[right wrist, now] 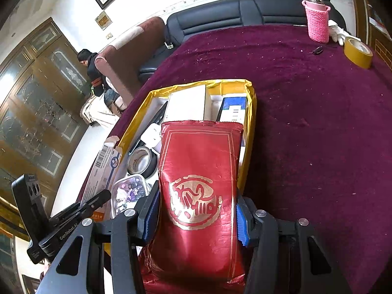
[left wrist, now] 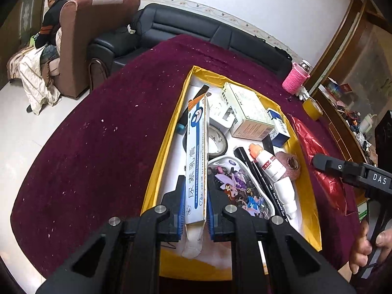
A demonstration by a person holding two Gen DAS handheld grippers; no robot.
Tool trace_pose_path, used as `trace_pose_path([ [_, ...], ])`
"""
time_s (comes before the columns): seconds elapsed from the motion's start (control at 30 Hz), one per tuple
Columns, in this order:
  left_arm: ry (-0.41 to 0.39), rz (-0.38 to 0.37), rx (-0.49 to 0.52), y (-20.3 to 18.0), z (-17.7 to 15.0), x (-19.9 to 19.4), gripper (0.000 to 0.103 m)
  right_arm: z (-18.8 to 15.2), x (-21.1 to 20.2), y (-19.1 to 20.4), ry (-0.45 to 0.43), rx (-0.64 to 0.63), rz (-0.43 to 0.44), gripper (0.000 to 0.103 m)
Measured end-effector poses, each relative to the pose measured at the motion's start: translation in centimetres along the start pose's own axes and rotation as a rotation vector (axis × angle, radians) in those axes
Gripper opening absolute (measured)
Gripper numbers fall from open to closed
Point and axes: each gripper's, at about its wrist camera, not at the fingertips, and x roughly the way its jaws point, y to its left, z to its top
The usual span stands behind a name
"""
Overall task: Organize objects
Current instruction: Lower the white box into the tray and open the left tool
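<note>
My left gripper (left wrist: 194, 193) is shut on a long white and blue ointment carton (left wrist: 197, 156) and holds it lengthwise over the left part of a yellow-rimmed box (left wrist: 156, 161). My right gripper (right wrist: 196, 210) is shut on a red foil packet (right wrist: 198, 183) with a gold seal, held above the near end of the same box (right wrist: 250, 127). In the left wrist view the red packet (left wrist: 316, 152) and the right gripper (left wrist: 318, 160) hang over the box's right rim. In the right wrist view the carton (right wrist: 103, 169) and left gripper (right wrist: 100, 197) show at left.
The box holds a tape roll (left wrist: 216, 140), a clear case of hair clips (left wrist: 241, 188), a black pen (left wrist: 259, 178), small white bottles (left wrist: 272, 165) and cartons (left wrist: 247, 110). On the maroon tablecloth (right wrist: 306, 112) stand a pink-sleeved bottle (right wrist: 317, 19) and yellow tape (right wrist: 357, 52). A black sofa (left wrist: 186, 27) lies behind.
</note>
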Motion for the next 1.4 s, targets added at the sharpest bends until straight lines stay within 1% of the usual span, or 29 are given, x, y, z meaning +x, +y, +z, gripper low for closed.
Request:
trace_pose_path([
  [0.13, 0.009, 0.025, -0.016, 0.3, -0.1, 0.2, 0.015, 0.0, 0.2, -0.2, 0.008, 0.003, 0.008, 0.056],
  [0.2, 0.022, 0.021, -0.027, 0.4, -0.1, 0.6, 0.015, 0.0, 0.3, -0.4, 0.011, 0.007, 0.012, 0.056],
  [0.27, 0.019, 0.037, -0.012, 0.1, -0.1, 0.8, 0.015, -0.1, 0.3, -0.4, 0.011, 0.006, 0.012, 0.056],
  [0.47, 0.034, 0.036, -0.005, -0.2, 0.3, 1.6, 0.015, -0.2, 0.2, -0.7, 0.004, 0.015, 0.007, 0.056],
  [0.57, 0.031, 0.052, 0.017, -0.6, 0.5, 2.0, 0.015, -0.2, 0.2, -0.8, 0.005, 0.02, 0.002, 0.056],
  [0.7, 0.033, 0.051, 0.038, -1.4, 0.8, 2.7, 0.015, -0.2, 0.4, -0.9, 0.01, 0.026, -0.002, 0.056],
  [0.8, 0.025, 0.074, 0.069, -2.4, 0.8, 3.0, 0.016, -0.2, 0.3, -0.9, 0.009, 0.028, -0.001, 0.056],
  [1.0, 0.03, 0.049, 0.097, -3.1, 0.7, 3.3, 0.016, -0.4, 0.3, -0.7, 0.005, 0.03, -0.002, 0.056],
  [1.17, 0.042, 0.045, 0.082, -2.6, 0.7, 3.3, 0.016, -0.5, 0.2, -0.6, 0.001, 0.025, -0.009, 0.056],
  [1.27, 0.047, 0.056, 0.096, -2.8, 0.7, 3.3, 0.016, -0.1, 0.0, -0.7, -0.015, 0.015, -0.037, 0.056],
  [1.4, 0.05, 0.023, 0.093, -2.9, 0.6, 3.1, 0.021, 1.0, -0.2, -1.1, -0.048, -0.003, -0.091, 0.056],
])
